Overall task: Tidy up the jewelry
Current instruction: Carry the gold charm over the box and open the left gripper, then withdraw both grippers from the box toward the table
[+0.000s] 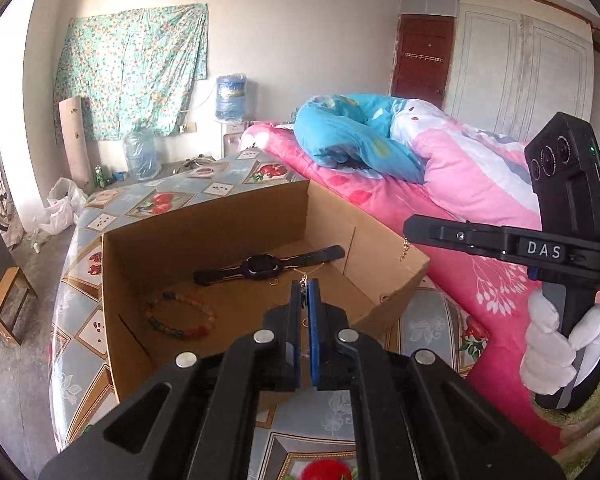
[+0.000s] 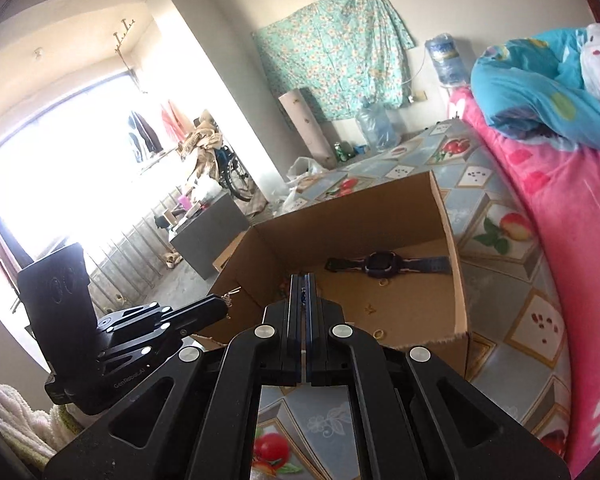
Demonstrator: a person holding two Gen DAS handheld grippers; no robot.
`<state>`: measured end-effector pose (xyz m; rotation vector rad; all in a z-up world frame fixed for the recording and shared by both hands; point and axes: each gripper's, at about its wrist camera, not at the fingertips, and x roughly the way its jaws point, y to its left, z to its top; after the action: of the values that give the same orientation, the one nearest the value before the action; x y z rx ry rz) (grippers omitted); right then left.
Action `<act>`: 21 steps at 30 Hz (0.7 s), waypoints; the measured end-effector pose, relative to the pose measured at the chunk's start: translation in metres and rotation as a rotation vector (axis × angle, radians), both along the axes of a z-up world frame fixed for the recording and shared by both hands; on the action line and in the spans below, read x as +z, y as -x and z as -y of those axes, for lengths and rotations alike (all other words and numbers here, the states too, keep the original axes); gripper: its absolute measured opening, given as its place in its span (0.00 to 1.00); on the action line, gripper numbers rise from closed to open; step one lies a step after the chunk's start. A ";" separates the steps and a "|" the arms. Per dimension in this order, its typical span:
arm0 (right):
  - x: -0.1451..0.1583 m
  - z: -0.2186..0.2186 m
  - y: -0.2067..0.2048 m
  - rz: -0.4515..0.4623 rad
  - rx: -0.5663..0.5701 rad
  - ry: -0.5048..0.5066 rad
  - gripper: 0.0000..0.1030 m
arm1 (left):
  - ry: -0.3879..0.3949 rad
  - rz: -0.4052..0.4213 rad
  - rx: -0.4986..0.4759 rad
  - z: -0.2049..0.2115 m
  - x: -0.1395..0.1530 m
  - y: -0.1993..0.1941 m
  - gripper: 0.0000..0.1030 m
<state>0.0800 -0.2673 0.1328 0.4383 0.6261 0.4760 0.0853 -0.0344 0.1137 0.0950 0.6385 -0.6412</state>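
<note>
Left wrist view: left gripper [image 1: 305, 286] jaws closed on gold chain [image 1: 306, 276]; right gripper [image 1: 407, 225], right edge, closed on chain's other end; cardboard box [image 1: 204, 216] centre holds watch [image 1: 262, 266], bead bracelet [image 1: 180, 316].

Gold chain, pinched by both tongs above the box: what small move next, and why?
Probably lower both together and lay the gold chain on the bare floor of the cardboard box: left tongs and right tongs are shut on it above, with the watch and bead bracelet already inside.
</note>
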 end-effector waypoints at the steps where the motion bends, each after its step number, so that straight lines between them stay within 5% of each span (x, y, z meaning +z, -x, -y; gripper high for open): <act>1: 0.000 -0.004 -0.011 -0.019 0.018 0.006 0.00 | -0.006 -0.028 0.001 0.000 -0.002 -0.009 0.03; 8: -0.021 -0.015 -0.085 -0.209 0.071 0.093 0.00 | -0.099 -0.260 0.030 0.003 -0.037 -0.078 0.03; 15: -0.033 -0.023 -0.109 -0.267 0.060 0.221 0.04 | -0.178 -0.345 0.053 0.007 -0.060 -0.098 0.04; 17: -0.034 -0.021 -0.113 -0.268 0.063 0.219 0.05 | -0.186 -0.351 0.067 0.005 -0.062 -0.100 0.15; 21: -0.033 -0.017 -0.119 -0.271 0.051 0.212 0.07 | -0.177 -0.345 0.075 0.001 -0.061 -0.101 0.19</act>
<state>0.1990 -0.2501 0.0997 0.2875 0.9414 0.3960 0.1860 -0.0352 0.0523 0.1259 1.0275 -0.5314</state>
